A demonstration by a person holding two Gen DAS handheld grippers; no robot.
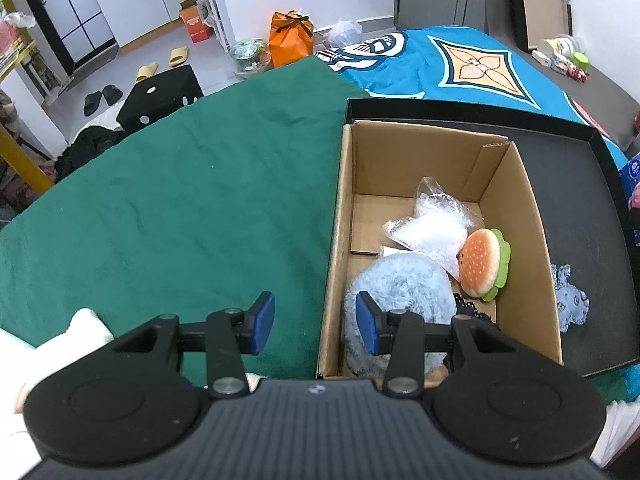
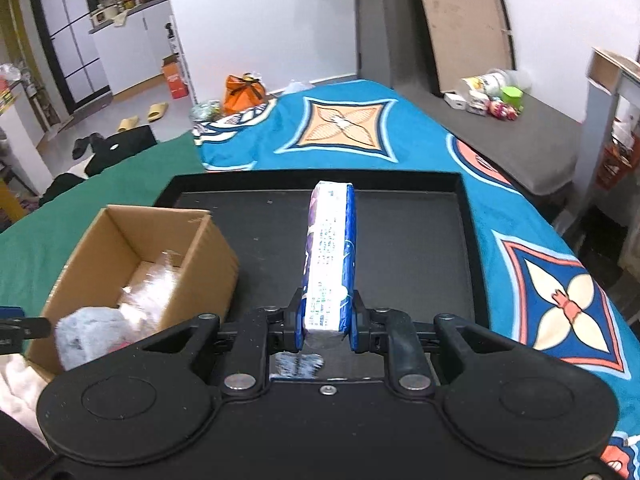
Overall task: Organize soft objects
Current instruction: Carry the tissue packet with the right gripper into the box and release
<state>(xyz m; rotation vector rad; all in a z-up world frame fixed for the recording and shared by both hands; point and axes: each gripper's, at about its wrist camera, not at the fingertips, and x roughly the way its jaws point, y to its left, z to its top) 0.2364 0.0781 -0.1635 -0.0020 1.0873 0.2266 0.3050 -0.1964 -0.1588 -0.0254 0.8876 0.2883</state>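
Note:
A cardboard box point(image 1: 520, 216) stands in a black tray point(image 1: 580, 184) on the bed. In it lie a fluffy light-blue plush point(image 1: 404, 280), a clear plastic bag of white stuff point(image 1: 432, 228) and a burger plush point(image 1: 482, 262). A small blue cloth piece point(image 1: 570, 300) lies on the tray right of the box. My left gripper point(image 1: 316, 326) is open and empty, straddling the box's left wall. My right gripper point(image 2: 325, 326) is shut on a blue-and-white tissue pack point(image 2: 330, 256), held above the tray point(image 2: 420, 240), right of the box point(image 2: 208, 248).
A green blanket point(image 1: 180, 200) covers the bed left of the box; a blue patterned blanket point(image 2: 360, 128) lies beyond and to the right. White cloth point(image 1: 80, 328) lies near my left gripper. Floor clutter, an orange bag point(image 1: 290, 40) and a black cube point(image 1: 160, 96) are far left.

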